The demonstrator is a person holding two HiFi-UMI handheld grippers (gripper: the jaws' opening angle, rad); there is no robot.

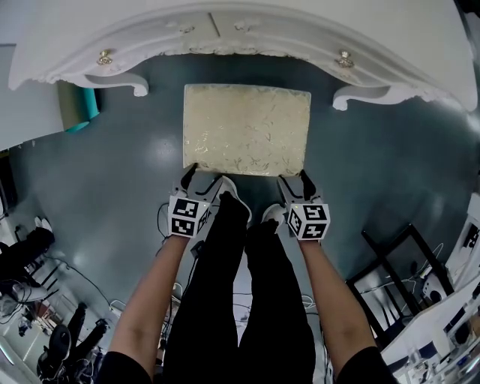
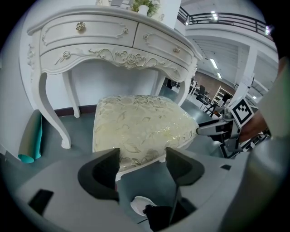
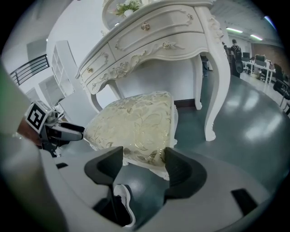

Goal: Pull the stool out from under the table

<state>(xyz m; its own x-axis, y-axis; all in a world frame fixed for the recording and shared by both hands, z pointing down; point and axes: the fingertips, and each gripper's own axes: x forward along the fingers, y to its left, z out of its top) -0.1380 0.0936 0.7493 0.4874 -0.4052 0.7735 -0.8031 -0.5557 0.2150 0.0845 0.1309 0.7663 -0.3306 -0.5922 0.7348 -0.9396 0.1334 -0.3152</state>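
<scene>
Nearest, the person's shoes (image 1: 227,186) stand on the floor (image 1: 105,187). Just ahead of them the left gripper (image 2: 142,158) and right gripper (image 3: 143,156) sit at the 2 near corners of the stool (image 1: 246,129). Both pairs of fingers are apart, each straddling the stool's near rim without closing on it, so nothing is gripped. The stool stands on the floor in front of the desk (image 1: 300,22), centred before its kneehole, and looks clear of the desktop or nearly so. Its long axis runs side to side, parallel to the desk front, with 1 long edge facing the person. I judge this to be either the grasp before a pull or the release after one. If more travel is wanted, both sets of fingers must close on the rim and draw straight back evenly.
</scene>
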